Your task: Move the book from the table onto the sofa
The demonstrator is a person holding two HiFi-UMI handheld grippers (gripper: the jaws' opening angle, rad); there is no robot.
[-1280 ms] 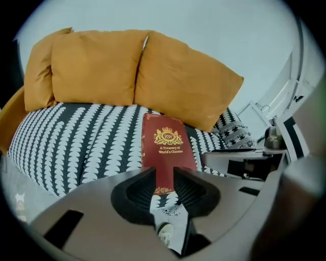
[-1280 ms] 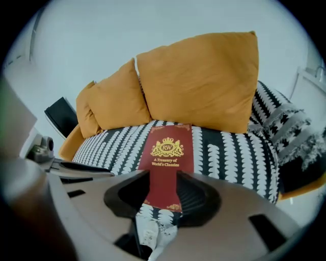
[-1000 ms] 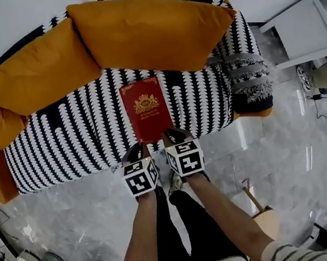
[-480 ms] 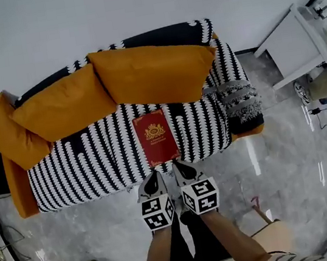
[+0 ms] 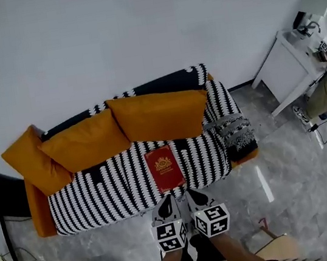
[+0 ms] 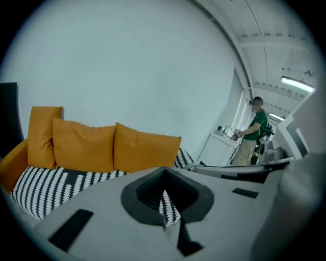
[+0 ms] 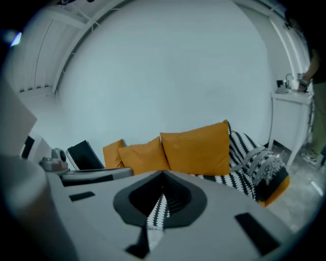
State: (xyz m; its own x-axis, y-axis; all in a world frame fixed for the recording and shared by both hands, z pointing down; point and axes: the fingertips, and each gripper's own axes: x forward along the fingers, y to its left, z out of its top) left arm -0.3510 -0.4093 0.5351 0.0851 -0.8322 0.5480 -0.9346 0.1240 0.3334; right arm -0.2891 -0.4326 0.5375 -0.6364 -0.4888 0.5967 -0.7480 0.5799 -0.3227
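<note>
the black-and-white patterned fabric sofa (image 5: 99,192) is seen bearing the flat red hardcover book (image 5: 164,168) on its seat. the left gripper (image 5: 166,201) and right gripper (image 5: 194,197) are held closed on nothing, short of it. placement is judged done; only withdrawal is called for.

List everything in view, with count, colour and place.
sofa: one, black-and-white patterned, against the white wall
cushions: three, orange, along the sofa's back and one end
book: one, red, flat on the sofa seat near its front edge
throw: one, grey, fringed, over the sofa's other arm
table: one, white, past the throw end
bystander: one, green top, at the table
left gripper: one, grey, shut, empty, before the sofa
right gripper: one, grey, shut, empty, beside it
</note>
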